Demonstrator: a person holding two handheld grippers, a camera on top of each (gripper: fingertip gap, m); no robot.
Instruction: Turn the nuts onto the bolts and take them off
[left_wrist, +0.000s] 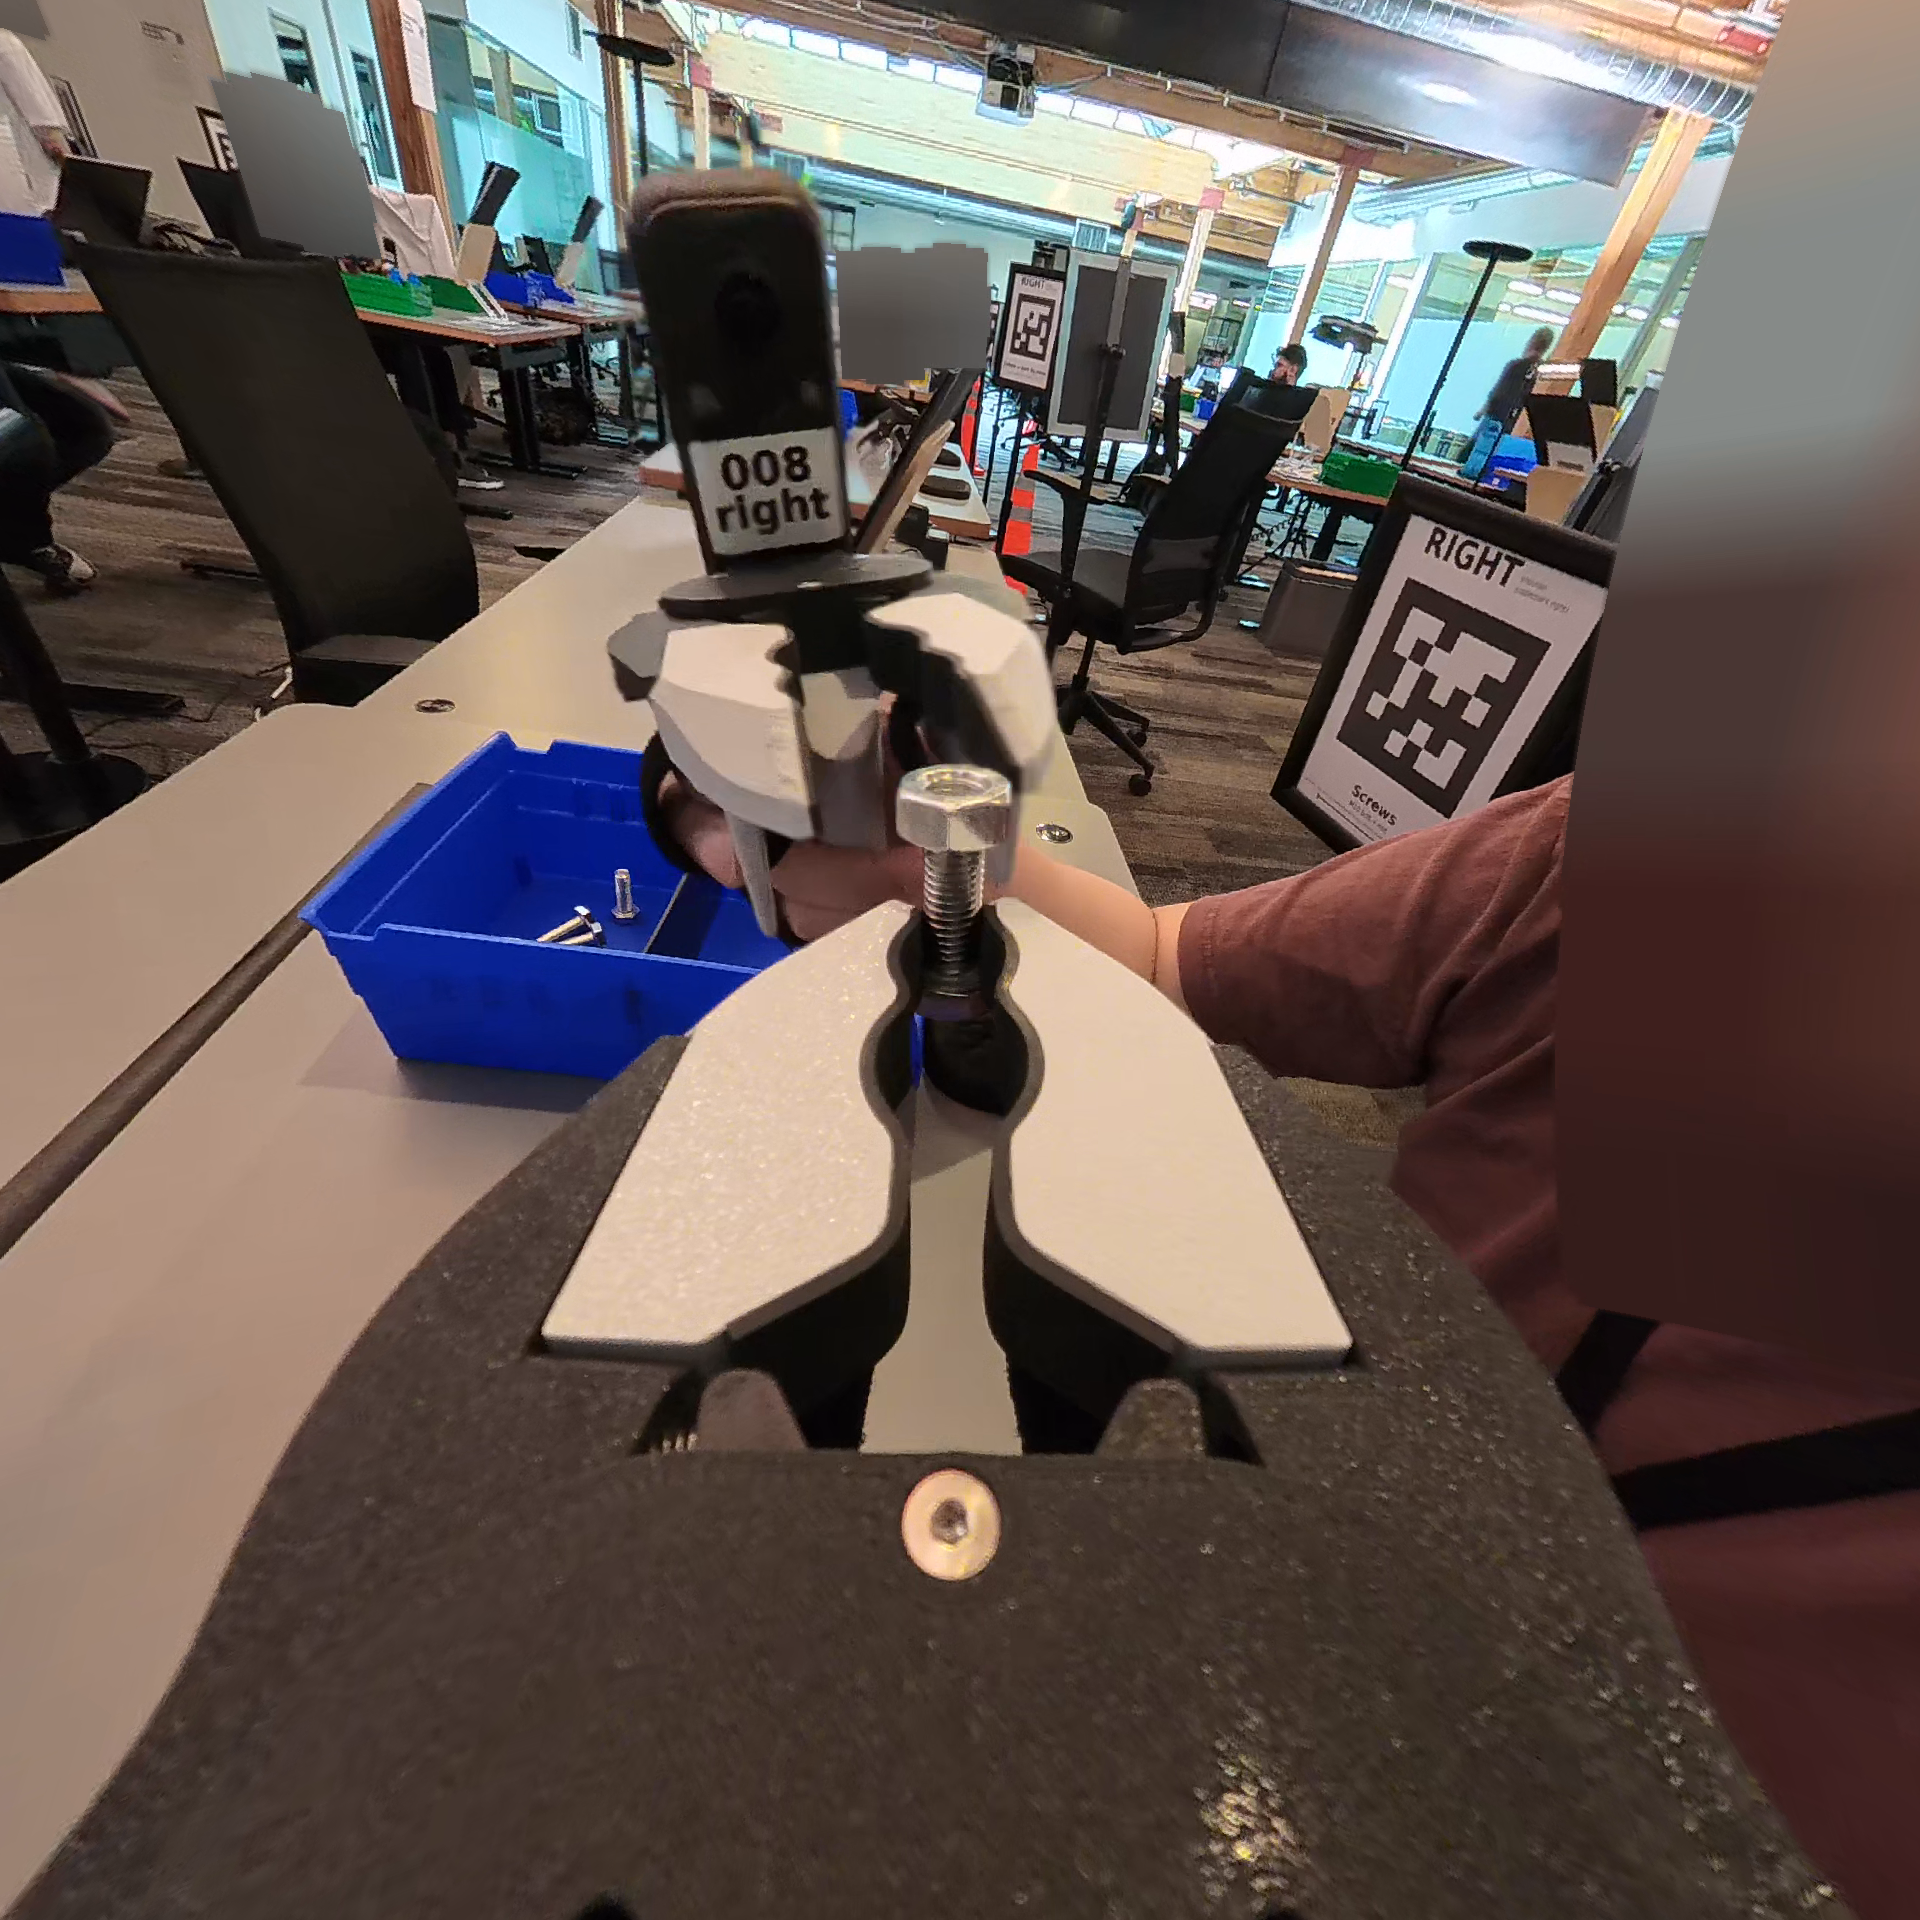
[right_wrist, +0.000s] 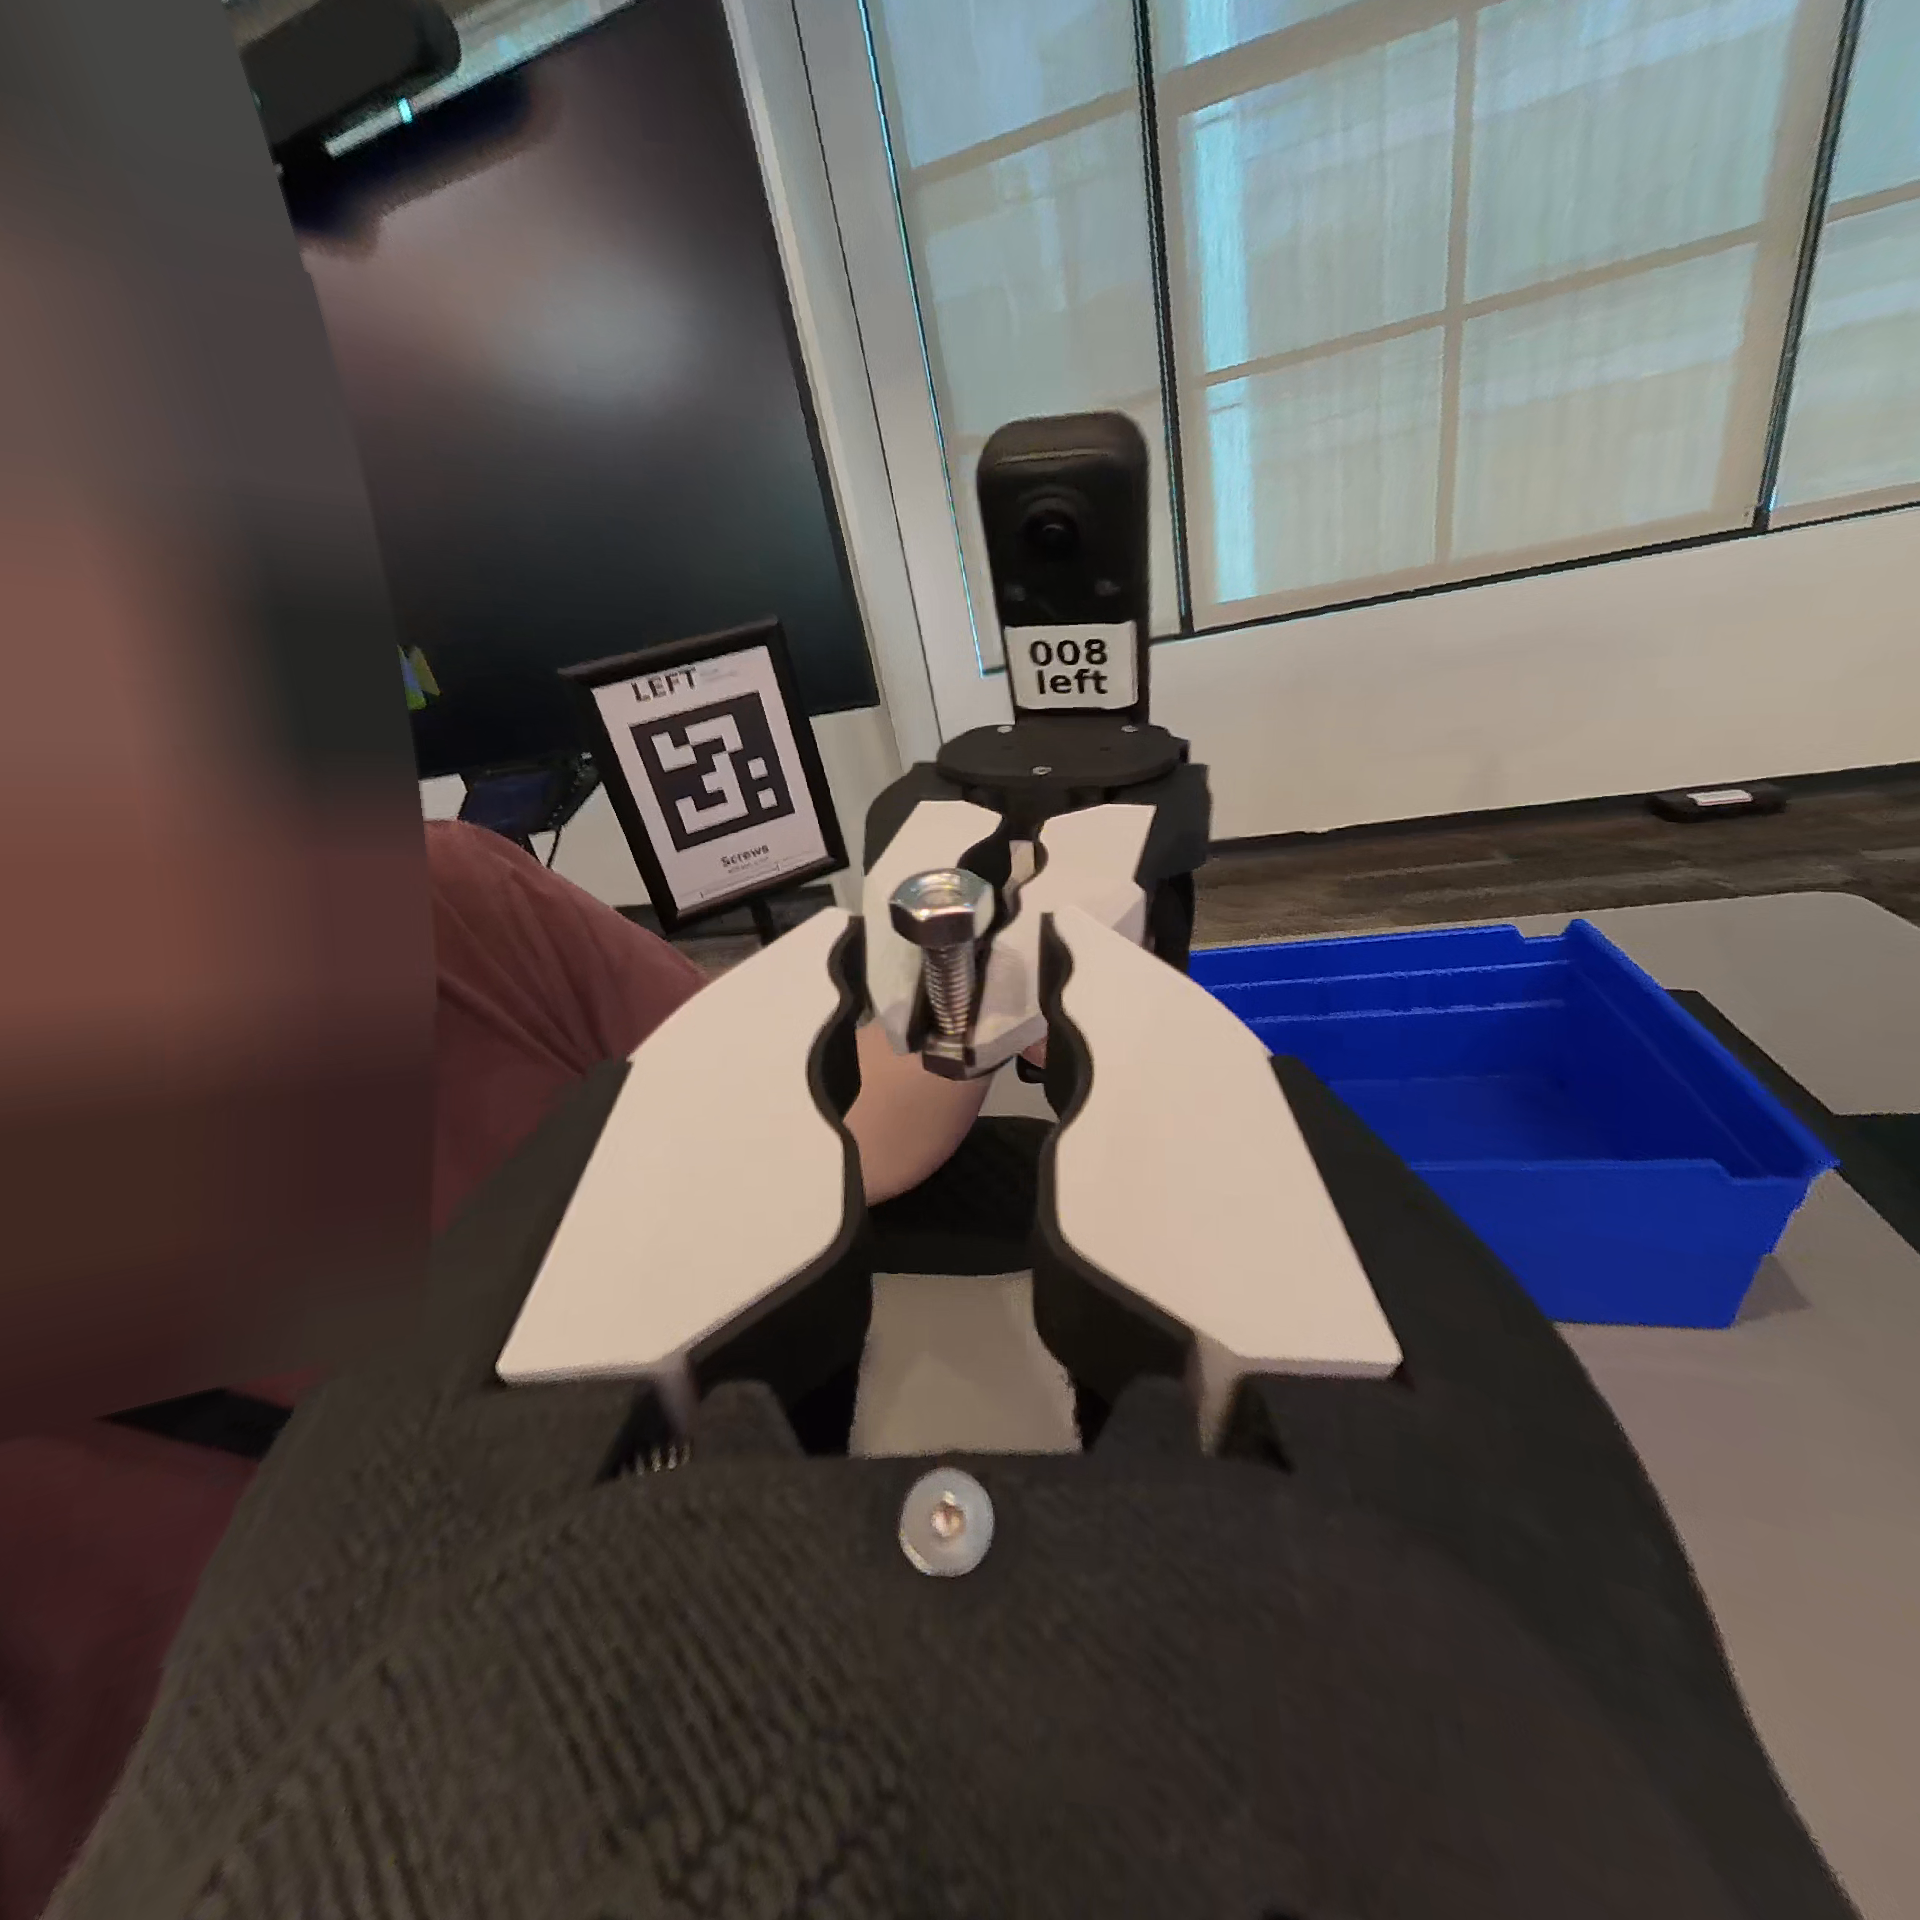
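A silver bolt (left_wrist: 945, 894) stands upright with its head down. My left gripper (left_wrist: 951, 940) is shut on the bolt's head and holds it above the table. A silver hex nut (left_wrist: 954, 816) sits on the top of the thread. My right gripper (right_wrist: 951, 935) faces the left one, and its jaws stand apart, wider than the nut (right_wrist: 932, 906), which lies near its fingertips. I cannot tell whether a finger touches the nut. In the right wrist view the bolt (right_wrist: 940, 987) shows in the left gripper (right_wrist: 977, 997). The right gripper also shows in the left wrist view (left_wrist: 852, 727).
A blue bin (left_wrist: 499, 997) stands on the grey table (left_wrist: 156, 1351) and holds two loose bolts (left_wrist: 574, 925). The bin also shows in the right wrist view (right_wrist: 1558, 1226). Framed marker signs stand behind (left_wrist: 1444, 675) (right_wrist: 717, 769). Office chairs (left_wrist: 312, 436) and desks lie beyond the table. The tips of both grippers are at nearly the same place.
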